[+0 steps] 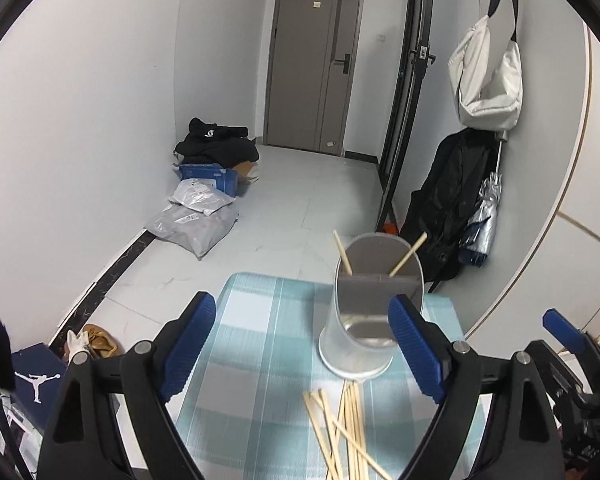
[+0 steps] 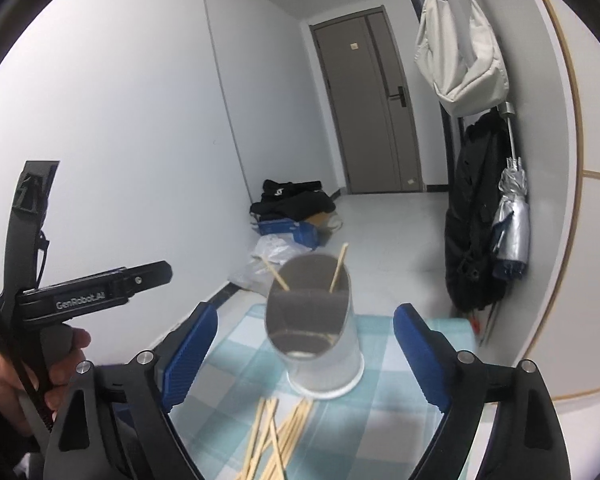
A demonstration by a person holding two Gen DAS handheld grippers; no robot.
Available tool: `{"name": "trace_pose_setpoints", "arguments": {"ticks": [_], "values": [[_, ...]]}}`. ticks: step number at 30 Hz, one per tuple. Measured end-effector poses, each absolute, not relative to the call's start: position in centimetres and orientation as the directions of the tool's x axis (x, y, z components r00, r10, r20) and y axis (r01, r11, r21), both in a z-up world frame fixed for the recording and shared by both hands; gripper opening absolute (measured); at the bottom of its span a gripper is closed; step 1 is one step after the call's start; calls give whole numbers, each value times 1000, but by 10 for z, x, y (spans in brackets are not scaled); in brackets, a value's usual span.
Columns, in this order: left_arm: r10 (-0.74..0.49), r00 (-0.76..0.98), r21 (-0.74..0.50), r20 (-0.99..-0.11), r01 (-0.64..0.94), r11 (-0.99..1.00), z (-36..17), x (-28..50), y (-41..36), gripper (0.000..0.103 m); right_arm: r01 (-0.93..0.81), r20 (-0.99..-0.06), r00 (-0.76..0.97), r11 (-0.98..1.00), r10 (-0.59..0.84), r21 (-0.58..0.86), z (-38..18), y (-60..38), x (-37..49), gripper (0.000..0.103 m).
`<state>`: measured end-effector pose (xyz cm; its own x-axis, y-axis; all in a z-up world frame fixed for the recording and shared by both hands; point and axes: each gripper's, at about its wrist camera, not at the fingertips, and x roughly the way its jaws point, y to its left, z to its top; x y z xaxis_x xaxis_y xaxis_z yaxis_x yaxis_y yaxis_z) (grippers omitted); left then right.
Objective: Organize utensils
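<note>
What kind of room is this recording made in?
Probably a home entrance hallway: a grey entry door at the far end, a coat and umbrella hanging on the wall, and parcels on the tiled floor.

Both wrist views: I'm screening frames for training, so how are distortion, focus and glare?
Left wrist view: strong fisheye bend, dark corners; holder and chopsticks are fairly sharp, with a mild sheen inside the holder. Right wrist view: same curvature; the loose chopsticks look slightly soft; no harsh glare.
</note>
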<state>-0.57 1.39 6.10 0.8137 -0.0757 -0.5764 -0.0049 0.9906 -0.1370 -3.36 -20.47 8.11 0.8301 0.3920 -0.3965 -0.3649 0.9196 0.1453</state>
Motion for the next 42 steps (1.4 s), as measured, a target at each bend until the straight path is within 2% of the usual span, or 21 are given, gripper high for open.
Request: {"name": "trace_pose_setpoints", "arguments": {"ticks": [6,9,24,36,39,42], "values": [[-65,822,-144,-565,-21,989,49,-14,18,86,-351,-422,830,929,366,116,61,-200,-52,95],[-48,824,-141,-564,-39,989,40,-17,22,92,-344,-445,824,934,351,101,52,-198,-54,95],[-23,787,-93,-616,-43,995,-2,-15,30,93,-335,-571,760,940,312,68,4,-182,-41,95],[-23,735,-183,-677,-138,973,-20,-5,87,92,-396,-755,593,918,281,30,-51,-135,-1,94],[-27,717,-211,-697,-168,963,-24,-1,98,92,-417,-797,552,909,247,-7,-65,-121,10,92],[-39,700,-247,-713,-199,948,-28,3,106,92,-423,-817,511,906,266,30,-75,-109,23,86]]}}
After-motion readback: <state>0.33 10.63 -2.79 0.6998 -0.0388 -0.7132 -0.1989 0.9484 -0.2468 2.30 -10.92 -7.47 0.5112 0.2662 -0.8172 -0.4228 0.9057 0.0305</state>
